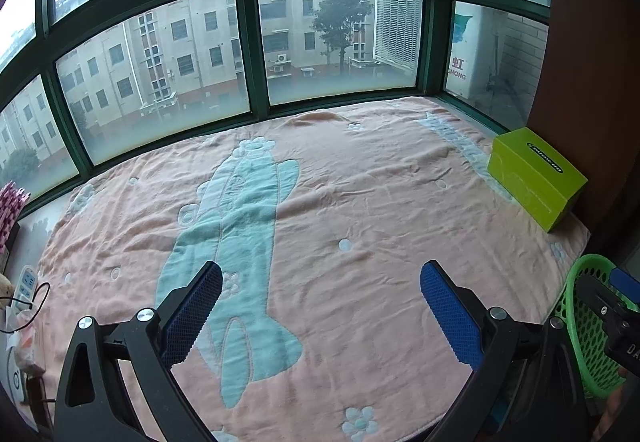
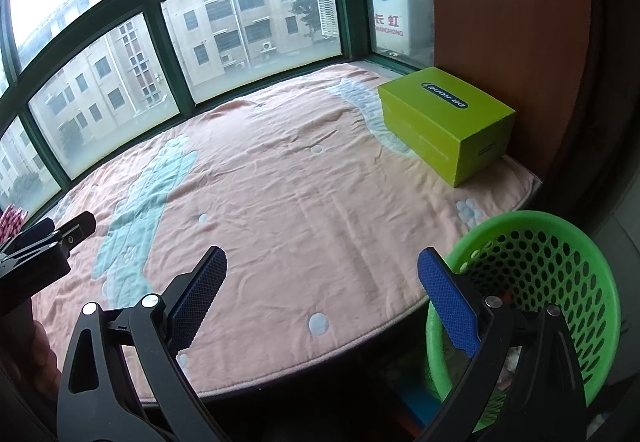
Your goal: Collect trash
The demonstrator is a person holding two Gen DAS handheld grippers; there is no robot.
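Note:
My left gripper (image 1: 320, 306) is open and empty, held over the pink blanket (image 1: 360, 202) on the window ledge. My right gripper (image 2: 322, 294) is open and empty, above the blanket's front edge and just left of a green perforated basket (image 2: 560, 262). The basket stands below the ledge at the right; it also shows in the left wrist view (image 1: 584, 322), with the right gripper in front of it. The basket's inside is mostly hidden by my right finger (image 2: 448, 306). No loose trash shows on the blanket. The left gripper shows at the left edge of the right wrist view (image 2: 48, 242).
A lime green box (image 2: 444, 122) sits on the blanket at the right, against a brown panel (image 2: 500, 22). Green-framed windows (image 1: 248, 50) back the ledge. A remote and cables (image 1: 24, 290) lie at the far left, next to a pink patterned thing (image 1: 12, 202).

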